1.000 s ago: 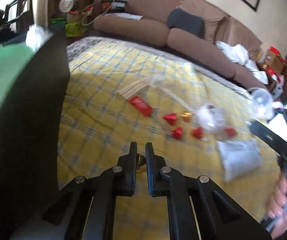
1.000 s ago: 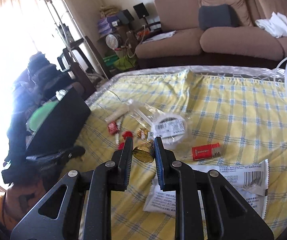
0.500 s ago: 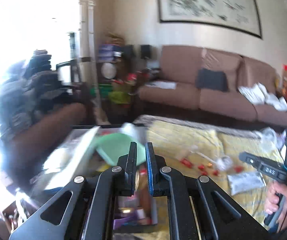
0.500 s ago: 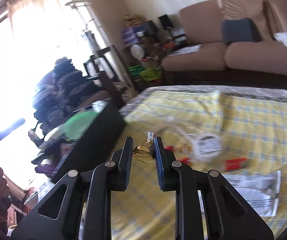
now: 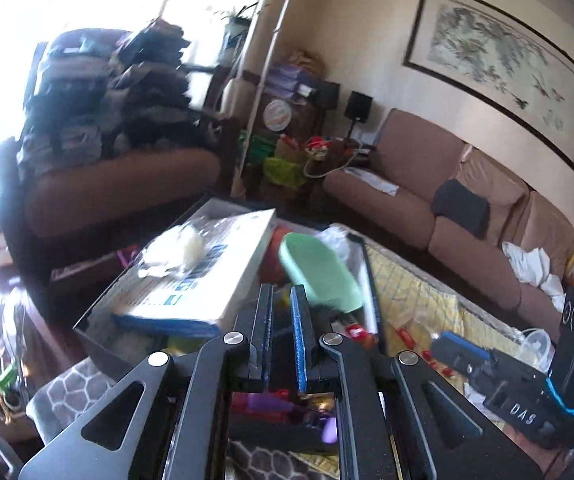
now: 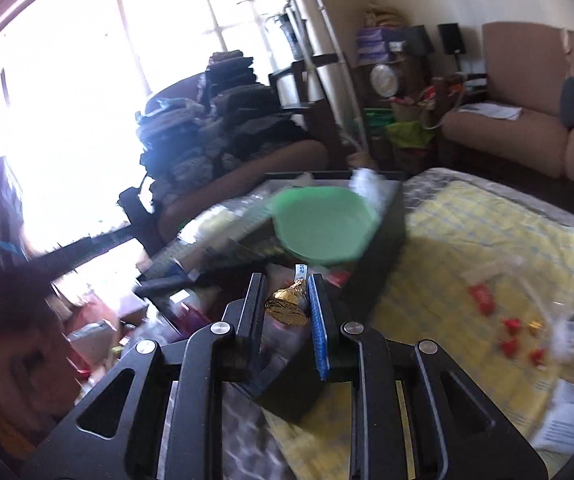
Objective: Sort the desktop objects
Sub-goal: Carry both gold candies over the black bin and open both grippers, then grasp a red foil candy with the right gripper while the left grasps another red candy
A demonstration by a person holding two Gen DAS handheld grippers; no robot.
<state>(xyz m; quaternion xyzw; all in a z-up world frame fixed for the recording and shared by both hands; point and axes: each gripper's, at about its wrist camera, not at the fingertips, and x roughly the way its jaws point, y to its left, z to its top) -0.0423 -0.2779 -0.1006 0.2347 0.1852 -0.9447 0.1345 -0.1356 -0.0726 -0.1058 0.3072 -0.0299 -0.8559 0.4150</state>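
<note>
My right gripper (image 6: 285, 304) is shut on a gold foil candy (image 6: 287, 307) and holds it over the near corner of a black storage box (image 6: 391, 236). The box holds a green bowl (image 6: 323, 226) and packaged items. My left gripper (image 5: 282, 322) hangs over the same box (image 5: 369, 300), beside the green bowl (image 5: 319, 272) and a white carton (image 5: 199, 276). Its jaws stand slightly apart and nothing shows between them. Red and gold candies (image 6: 513, 334) lie on the yellow checked cloth (image 6: 467, 240). The right gripper also shows in the left wrist view (image 5: 499, 376).
A white paper packet (image 6: 571, 416) lies at the cloth's right edge. A clear plastic cup (image 5: 537, 344) stands behind the right gripper. A brown sofa (image 5: 467, 200) sits beyond the table. An armchair piled with dark clothes (image 6: 223, 128) stands by the bright window.
Both grippers have swung left from the candies on the cloth to above the black box. The gold piece seen between the left jaws a second ago no longer shows. The right keeps its candy.
</note>
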